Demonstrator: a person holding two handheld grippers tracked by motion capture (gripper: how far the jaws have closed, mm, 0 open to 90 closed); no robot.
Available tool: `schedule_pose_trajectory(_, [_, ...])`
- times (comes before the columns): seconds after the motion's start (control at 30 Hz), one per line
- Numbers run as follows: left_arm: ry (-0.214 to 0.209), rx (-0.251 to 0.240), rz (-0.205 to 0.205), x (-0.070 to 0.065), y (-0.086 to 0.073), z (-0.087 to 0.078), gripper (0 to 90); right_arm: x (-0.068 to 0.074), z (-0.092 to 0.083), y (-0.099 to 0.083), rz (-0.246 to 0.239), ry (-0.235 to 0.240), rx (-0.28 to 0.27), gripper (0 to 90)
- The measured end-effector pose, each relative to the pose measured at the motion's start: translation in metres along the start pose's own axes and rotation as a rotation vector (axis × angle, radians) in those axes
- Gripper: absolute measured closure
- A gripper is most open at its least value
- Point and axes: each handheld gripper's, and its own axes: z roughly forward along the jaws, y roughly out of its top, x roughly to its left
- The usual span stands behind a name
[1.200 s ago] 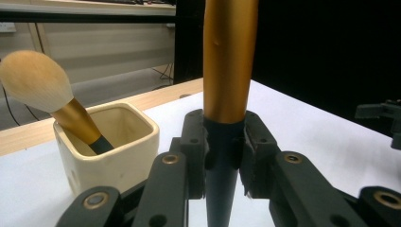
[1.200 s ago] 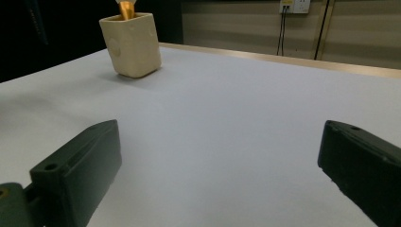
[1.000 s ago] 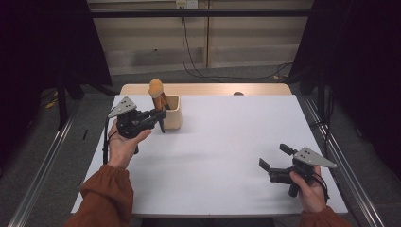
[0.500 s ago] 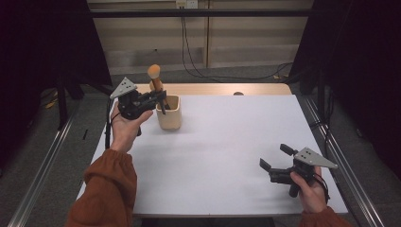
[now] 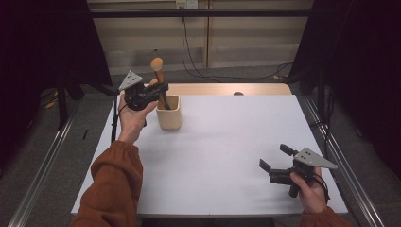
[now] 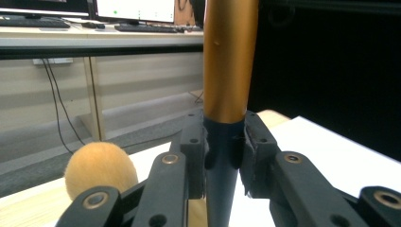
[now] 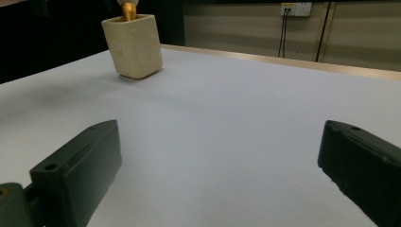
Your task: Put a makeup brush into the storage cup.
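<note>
Left tool point(image 5: 158, 91) is clamped on the dark lower handle of a brush point(image 5: 158, 75), its pads point(image 6: 250, 151) squeezing the shaft just below the point where the black section meets the copper-coloured ferrule, as the left gripper view shows. The brush stands nearly upright, bristle head at the top and tail pointing down into the cream cup point(image 5: 169, 113) at the far left of the tabletop point(image 5: 227, 142). That long axis is what the coming move seems to turn on: the shaft runs close to vertical and the cup's mouth lies directly under it, so I judge that any travel should follow the handle's own line, straight up to clear the rim or straight down to seat it, since a sideways pull would likely drag the tail against the cup wall and tip the cup. A second rounded brush head point(image 6: 100, 169) sits low beside the jaws in the left gripper view. Right tool point(image 5: 274, 163) rests near the right front corner with its jaws wide and nothing between them, well apart from the cup, so the left hand point(image 5: 132, 118) is far nearer.
</note>
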Motion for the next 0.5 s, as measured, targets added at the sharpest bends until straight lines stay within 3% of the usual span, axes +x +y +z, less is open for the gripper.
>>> schedule_pose_trajectory(0.13, [0.008,-0.005,-0.022,0.004,-0.004,0.005,74.3,-0.001,0.0,-0.001,0.001,-0.001,0.002,0.0])
schedule_pose_trajectory(0.27, [0.013,0.004,-0.001,0.002,-0.009,0.006,74.2,-0.001,-0.001,-0.001,-0.001,-0.001,0.006,0.0])
schedule_pose_trajectory(0.5, [0.004,0.02,-0.008,0.004,-0.02,0.01,74.2,0.0,-0.001,-0.002,0.005,0.0,0.006,0.0])
